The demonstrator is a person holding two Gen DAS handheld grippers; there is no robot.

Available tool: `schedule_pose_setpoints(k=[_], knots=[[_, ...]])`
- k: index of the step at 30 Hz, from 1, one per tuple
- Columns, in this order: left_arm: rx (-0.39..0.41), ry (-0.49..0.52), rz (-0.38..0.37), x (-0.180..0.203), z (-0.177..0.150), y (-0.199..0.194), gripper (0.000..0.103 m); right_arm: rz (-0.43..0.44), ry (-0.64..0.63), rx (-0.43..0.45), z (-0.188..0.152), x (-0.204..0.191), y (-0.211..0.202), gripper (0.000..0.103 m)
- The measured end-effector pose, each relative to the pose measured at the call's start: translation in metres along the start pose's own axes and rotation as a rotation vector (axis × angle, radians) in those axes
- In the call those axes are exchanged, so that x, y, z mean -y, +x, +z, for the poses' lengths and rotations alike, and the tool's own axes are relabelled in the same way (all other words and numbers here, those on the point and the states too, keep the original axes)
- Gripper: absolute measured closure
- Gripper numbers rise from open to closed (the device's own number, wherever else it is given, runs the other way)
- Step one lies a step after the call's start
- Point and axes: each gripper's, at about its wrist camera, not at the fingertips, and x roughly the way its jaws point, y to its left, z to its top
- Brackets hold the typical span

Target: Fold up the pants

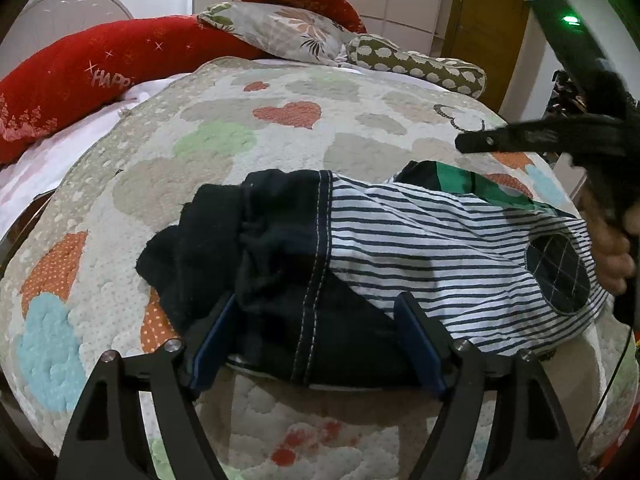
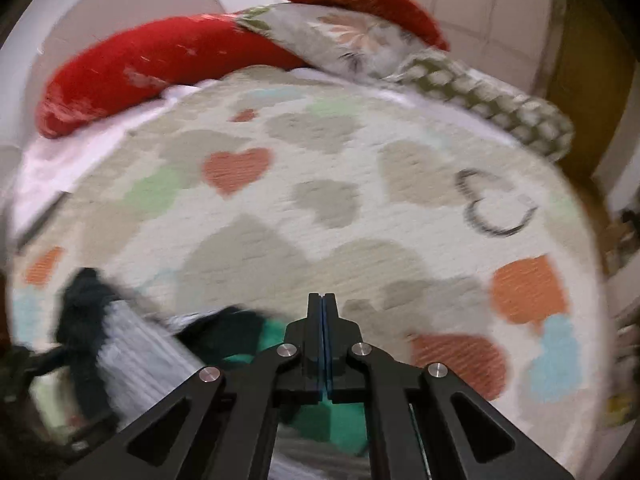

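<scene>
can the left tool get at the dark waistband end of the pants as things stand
Probably yes. The left tool is open, its fingers straddling the dark waistband end of the pants on the quilt, with nothing between.

Pants [image 1: 420,236]: soft striped knit cloth joined to dark matt fabric. Quilt [image 1: 248,128]: nubbly, textured cloth. Left gripper [image 1: 316,340]: matt black plastic, shiny metal rivets.

light: soft, indoor | left view: sharp | right view: motion-blurred | edges: fisheye-bent
</scene>
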Motion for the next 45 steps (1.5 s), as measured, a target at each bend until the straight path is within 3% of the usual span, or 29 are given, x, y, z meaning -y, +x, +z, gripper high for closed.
schedule_pose_setpoints(k=[3, 9, 11, 12, 13, 21, 22, 24, 26, 29, 30, 31, 36, 42, 45], knots=[[0.004, -0.007, -0.002, 0.001, -0.001, 0.001, 0.022, 0.133, -0.032, -0.039, -0.013, -0.009, -0.008, 0.096], [0.000, 0.005, -0.001, 0.000, -0.001, 0.000, 0.022, 0.094, -0.147, -0.136, -0.041, -0.028, 0.013, 0.076], [-0.001, -0.008, -0.011, -0.002, 0.000, 0.000, 0.022, 0.064, -0.158, -0.127, -0.047, -0.030, 0.016, 0.077], [0.000, -0.011, -0.012, -0.001, -0.001, 0.000, 0.022, 0.074, -0.139, -0.137, -0.047, -0.030, 0.015, 0.098], [0.001, -0.011, -0.012, -0.001, -0.001, 0.000, 0.022, 0.098, -0.126, -0.148, -0.047, -0.030, 0.014, 0.100], [0.008, -0.003, -0.010, 0.000, -0.003, 0.000, 0.022, 0.017, -0.127, -0.021, -0.028, -0.031, -0.017, 0.098], [0.008, -0.004, -0.012, 0.000, -0.003, 0.000, 0.022, 0.057, -0.137, -0.028, -0.027, -0.031, -0.017, 0.095], [0.010, -0.005, -0.011, 0.001, -0.003, 0.000, 0.022, 0.083, -0.163, -0.074, -0.029, -0.033, -0.012, 0.055], [0.009, -0.002, -0.009, 0.000, -0.003, 0.000, 0.022, 0.051, -0.216, -0.086, -0.036, -0.040, -0.004, 0.047], [0.006, 0.001, -0.012, -0.001, -0.003, -0.001, 0.022, 0.036, -0.243, -0.138, -0.044, -0.045, 0.016, 0.052], [0.004, -0.004, -0.017, -0.002, -0.002, -0.002, 0.022, 0.034, -0.248, -0.150, -0.046, -0.045, 0.019, 0.086], [0.002, -0.013, -0.021, -0.004, -0.001, -0.003, 0.022, 0.024, -0.249, -0.151, -0.047, -0.048, 0.020, 0.099], [0.001, -0.077, -0.047, -0.010, 0.002, -0.005, 0.022, -0.011, -0.192, -0.056, -0.027, -0.043, -0.003, 0.099], [0.018, -0.014, 0.019, 0.001, -0.003, 0.000, 0.022, -0.088, -0.190, -0.054, -0.007, -0.045, 0.022, 0.099], [0.019, -0.006, 0.014, 0.000, -0.004, 0.000, 0.022, -0.154, -0.233, -0.109, -0.011, -0.049, 0.050, 0.080]])
